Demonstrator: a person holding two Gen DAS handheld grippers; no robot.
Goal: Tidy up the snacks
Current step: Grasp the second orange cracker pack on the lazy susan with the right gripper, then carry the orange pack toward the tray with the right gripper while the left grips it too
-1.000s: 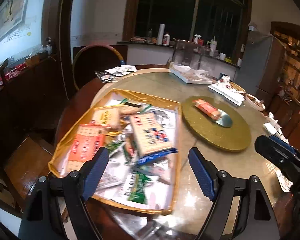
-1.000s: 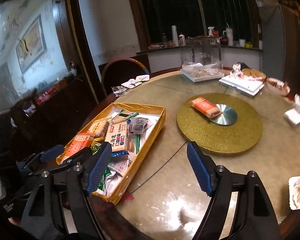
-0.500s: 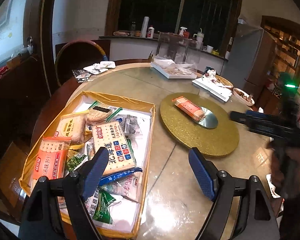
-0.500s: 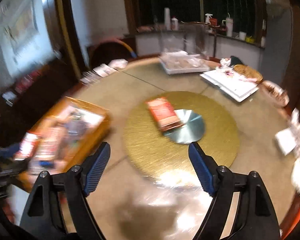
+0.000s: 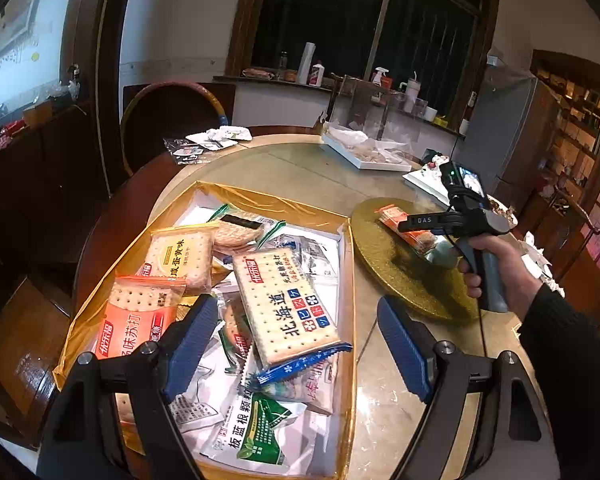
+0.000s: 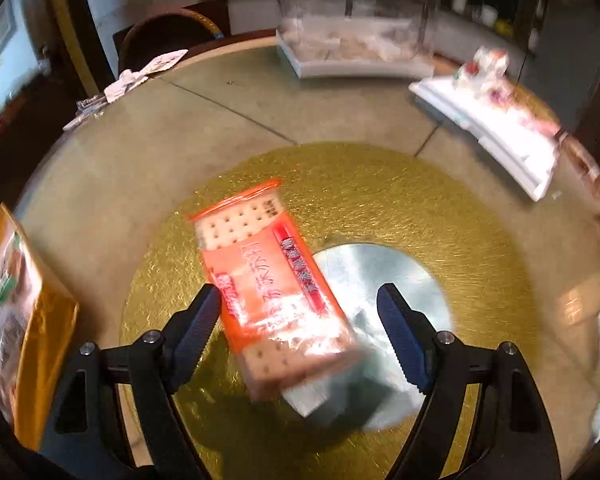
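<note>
Both hand-held grippers we hold gape: right hand-held gripper [image 6: 300, 332] above the orange cracker packet [image 6: 268, 280], left hand-held gripper [image 5: 296, 344] above the gold cardboard tray [image 5: 260, 200].

Blurred and cut-off parts

The orange plastic cracker packet [image 6: 270, 280] is motion-smeared, its print unreadable; the gold-lined cardboard snack box [image 6: 40, 320] runs off the left edge.

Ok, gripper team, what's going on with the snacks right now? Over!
Left gripper open over the snack box. Right gripper open, empty, above the orange cracker pack on the gold turntable. Nothing in the way.
</note>
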